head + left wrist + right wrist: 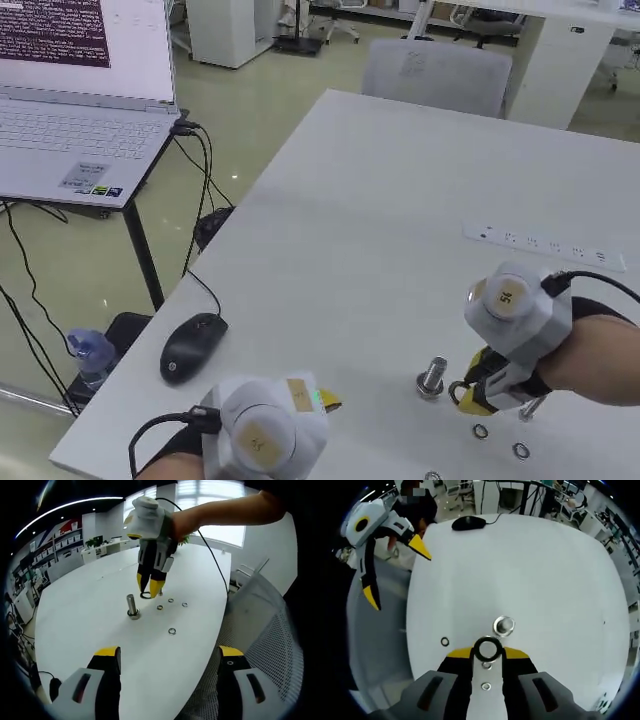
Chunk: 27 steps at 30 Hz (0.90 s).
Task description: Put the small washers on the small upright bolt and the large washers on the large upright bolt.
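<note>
White desk [380,220] has a black mouse [192,346] near its lower left edge and a white power strip [545,246] at the right. Open laptop [80,110] upper left, grey chair [435,75] up top, water bottle [90,355] on the floor, lower left.

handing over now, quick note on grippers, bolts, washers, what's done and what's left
Left gripper: open, empty, over the table edge.
Right gripper: shut on a large washer, held beside the large bolt.
Small bolt is by the right gripper; four loose washers lie nearby.
Done: no washer seen on the large bolt.
Left: seat this one, then the rest.
</note>
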{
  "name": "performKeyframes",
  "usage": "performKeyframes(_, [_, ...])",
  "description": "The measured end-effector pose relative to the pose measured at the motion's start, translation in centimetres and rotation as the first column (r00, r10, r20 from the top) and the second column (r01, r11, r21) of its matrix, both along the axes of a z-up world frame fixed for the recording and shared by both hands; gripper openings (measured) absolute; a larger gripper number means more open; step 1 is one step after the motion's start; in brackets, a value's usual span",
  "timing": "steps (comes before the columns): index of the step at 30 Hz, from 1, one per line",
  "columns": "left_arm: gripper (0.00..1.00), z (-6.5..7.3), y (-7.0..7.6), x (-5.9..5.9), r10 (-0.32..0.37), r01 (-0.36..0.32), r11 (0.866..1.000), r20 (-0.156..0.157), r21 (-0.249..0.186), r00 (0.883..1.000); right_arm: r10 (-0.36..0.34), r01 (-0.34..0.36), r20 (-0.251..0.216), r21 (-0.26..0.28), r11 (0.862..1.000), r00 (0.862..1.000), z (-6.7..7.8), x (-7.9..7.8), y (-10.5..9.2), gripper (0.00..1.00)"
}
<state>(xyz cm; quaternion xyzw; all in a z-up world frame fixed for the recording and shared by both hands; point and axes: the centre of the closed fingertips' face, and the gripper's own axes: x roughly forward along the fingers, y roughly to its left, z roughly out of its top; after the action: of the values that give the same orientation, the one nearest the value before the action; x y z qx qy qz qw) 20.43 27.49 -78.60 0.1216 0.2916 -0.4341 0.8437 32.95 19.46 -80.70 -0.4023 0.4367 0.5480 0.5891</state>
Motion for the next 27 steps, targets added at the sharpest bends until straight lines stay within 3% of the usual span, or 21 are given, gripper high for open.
performKeyframes(11, [0.83, -0.6, 0.6, 0.2, 0.014, -0.014, 1.0, -0.02, 0.013, 1.0, 0.007, -0.007, 0.027, 0.005, 1.0, 1.0, 1.3, 2.0, 1.6, 0.22])
performKeyframes(27, [0.93, -0.9, 0.4, 0.6, 0.024, -0.023, 0.999, -0.033, 0.023, 0.999, 0.025, -0.024, 0.01, -0.033, 0.999, 1.0, -0.4, 2.6, 2.5, 0.22])
